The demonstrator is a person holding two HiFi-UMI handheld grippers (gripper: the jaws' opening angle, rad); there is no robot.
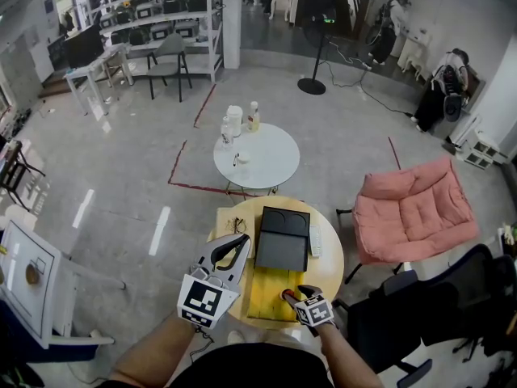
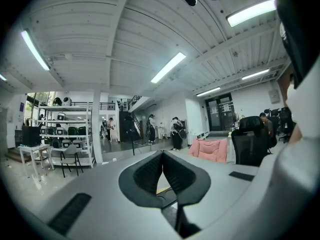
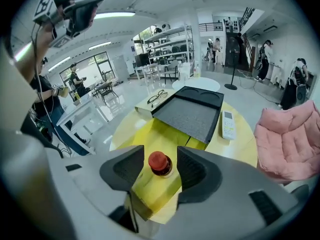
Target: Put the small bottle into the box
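A small bottle with a red cap [image 3: 160, 163] stands upright on a yellow slab [image 3: 150, 139] at the near side of the round yellow table [image 1: 327, 269]. My right gripper [image 3: 160, 168] is open around it, one pad on each side of the cap with a narrow gap to each. In the head view the bottle [image 1: 286, 297] shows just ahead of the right gripper [image 1: 294, 293]. Beyond the slab lies the open black box [image 3: 190, 115], also seen mid-table [image 1: 283, 237]. My left gripper [image 1: 241, 239] is raised left of the table, shut and empty [image 2: 162, 156].
A white remote [image 3: 228, 124] lies right of the box and a pair of glasses [image 3: 157, 96] at its far left. A pink chair [image 1: 416, 212] stands to the right and a black office chair [image 1: 420, 314] near right. A white round table [image 1: 266, 164] is beyond.
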